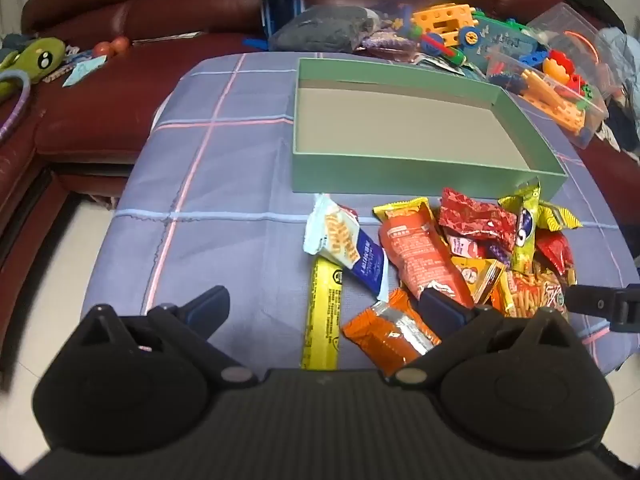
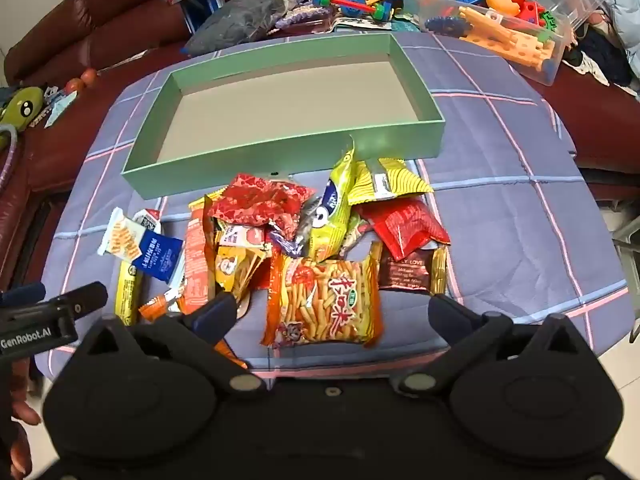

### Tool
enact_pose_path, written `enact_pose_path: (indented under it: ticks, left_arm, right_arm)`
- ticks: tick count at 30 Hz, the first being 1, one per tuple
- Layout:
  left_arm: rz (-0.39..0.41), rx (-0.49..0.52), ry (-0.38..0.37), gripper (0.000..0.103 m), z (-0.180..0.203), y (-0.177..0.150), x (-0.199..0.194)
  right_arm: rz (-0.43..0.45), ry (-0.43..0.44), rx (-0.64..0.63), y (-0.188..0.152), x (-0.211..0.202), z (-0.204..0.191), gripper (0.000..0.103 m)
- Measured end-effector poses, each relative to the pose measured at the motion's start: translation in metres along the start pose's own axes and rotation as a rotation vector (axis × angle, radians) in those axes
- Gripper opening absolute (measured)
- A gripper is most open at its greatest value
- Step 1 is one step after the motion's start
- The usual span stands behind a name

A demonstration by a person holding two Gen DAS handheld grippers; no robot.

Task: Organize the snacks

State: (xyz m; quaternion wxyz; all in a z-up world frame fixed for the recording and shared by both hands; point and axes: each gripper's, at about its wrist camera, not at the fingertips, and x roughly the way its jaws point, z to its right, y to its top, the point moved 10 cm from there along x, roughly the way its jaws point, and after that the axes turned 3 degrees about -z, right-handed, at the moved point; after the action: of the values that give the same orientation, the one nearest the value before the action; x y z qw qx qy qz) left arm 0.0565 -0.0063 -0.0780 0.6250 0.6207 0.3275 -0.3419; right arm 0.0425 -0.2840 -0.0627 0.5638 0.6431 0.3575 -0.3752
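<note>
An empty green box sits on the checked blue cloth, with a heap of snack packets in front of it. My left gripper hangs open above the heap's left edge, over a yellow bar and an orange wrapper; a white-and-blue cracker pack lies just beyond. My right gripper hangs open above a fries packet. Red, yellow-green and brown packets lie further in. Nothing is between either pair of fingers.
The cloth-covered table stands against a dark red sofa. Behind the box are a clear tub of plastic building toys, a dark bag and a toy vehicle. A green plush lies on the sofa at left.
</note>
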Motion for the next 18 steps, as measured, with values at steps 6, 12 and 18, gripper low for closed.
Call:
enact_pose_path:
  ticks: [6,12,18]
  left_arm:
    - [-0.005,-0.052,-0.063,0.103,0.000,0.004,-0.006]
    - [-0.014,-0.031,-0.073,0.103,0.000,0.004,-0.009]
    - [-0.018,-0.025,-0.077,0.103,0.001,0.004,-0.009]
  right_arm:
    - [0.023,0.005,0.004,0.001,-0.005,0.005,0.103]
    - [0.023,0.012,0.001,-0.001,-0.011,0.011,0.103]
    - [0.003,0.016,-0.012,-0.001,-0.007,-0.001,0.103]
